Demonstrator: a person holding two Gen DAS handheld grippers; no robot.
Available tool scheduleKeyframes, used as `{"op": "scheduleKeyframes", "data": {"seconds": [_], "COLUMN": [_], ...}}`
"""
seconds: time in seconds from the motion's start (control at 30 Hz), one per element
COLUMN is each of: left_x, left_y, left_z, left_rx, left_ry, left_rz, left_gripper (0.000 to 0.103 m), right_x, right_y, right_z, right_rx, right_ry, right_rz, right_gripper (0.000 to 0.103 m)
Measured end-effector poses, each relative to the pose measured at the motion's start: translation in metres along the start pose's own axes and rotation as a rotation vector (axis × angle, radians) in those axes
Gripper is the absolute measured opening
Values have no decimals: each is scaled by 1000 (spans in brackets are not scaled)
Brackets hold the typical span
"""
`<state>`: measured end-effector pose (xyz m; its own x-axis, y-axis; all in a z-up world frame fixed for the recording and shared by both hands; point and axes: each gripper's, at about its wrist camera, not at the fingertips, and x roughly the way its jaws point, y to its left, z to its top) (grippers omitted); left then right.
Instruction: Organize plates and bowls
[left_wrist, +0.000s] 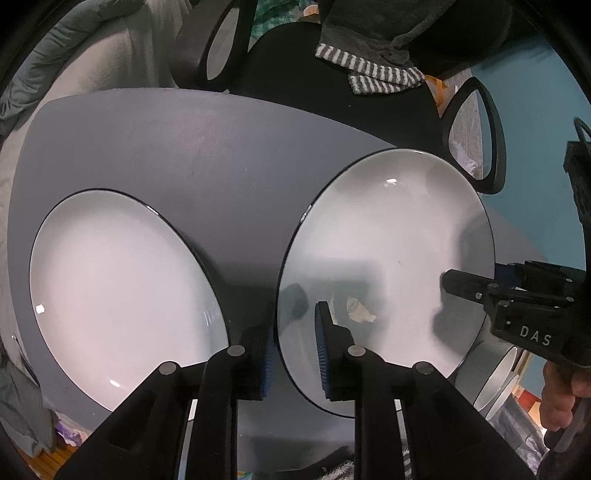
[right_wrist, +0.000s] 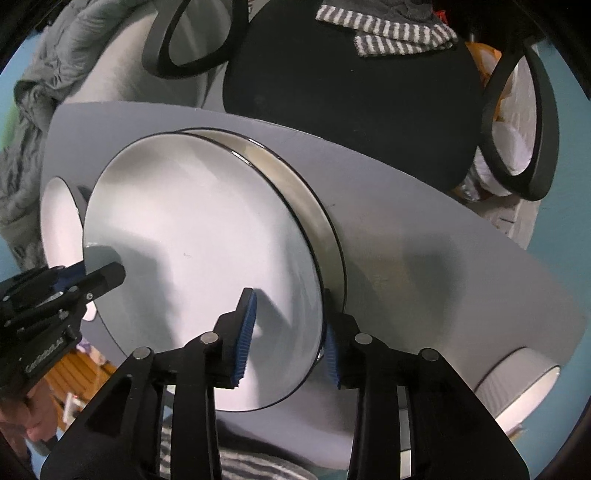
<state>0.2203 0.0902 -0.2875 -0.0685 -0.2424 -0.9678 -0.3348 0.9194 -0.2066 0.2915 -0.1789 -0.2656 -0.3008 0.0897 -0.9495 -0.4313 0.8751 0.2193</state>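
Left claw (left_wrist: 293, 354) grips plate (left_wrist: 388, 258) | right claw (right_wrist: 286, 343) too | underside hidden

Striped towel (left_wrist: 373, 72) on black chair (right_wrist: 351, 96)

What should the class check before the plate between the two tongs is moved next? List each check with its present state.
1. Left tongs straddle the top plate's rim: ok.
2. Right tongs straddle the opposite rim: ok.
3. Pads clamped firmly on the rim: cannot tell.
4. Top plate centred over the deep plate beneath: not ok, the deep plate's far rim shows.
5. Neighbouring plate apart from the top plate: ok, bare table between them.
6. Bowl apart from the stack: ok.
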Motion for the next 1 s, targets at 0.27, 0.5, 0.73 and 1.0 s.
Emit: {"op": "scheduleKeyframes", "data": {"seconds": [0.27, 0.5, 0.73, 1.0], "left_x": [-1, -6, -6, -10], "left_y": [3, 8, 10, 9], "left_z": [-7, -11, -16, -18], "left_rx": [-6, -12, -13, -9], "left_ry": [-8, -13, -10, -14], "left_rz": [-13, -27, -31, -38], "left_gripper": [21, 21, 21, 21], "right_x": [0, -1, 2, -2], "right_y": [17, 18, 17, 16], "right_z": [-2, -6, -9, -8], "right_rx": [-47, -62, -53, -17], "right_ry": [11, 5, 6, 7], "right_rz": [-115, -149, -143, -158], "right_gripper": [38, 39, 39, 40]}}
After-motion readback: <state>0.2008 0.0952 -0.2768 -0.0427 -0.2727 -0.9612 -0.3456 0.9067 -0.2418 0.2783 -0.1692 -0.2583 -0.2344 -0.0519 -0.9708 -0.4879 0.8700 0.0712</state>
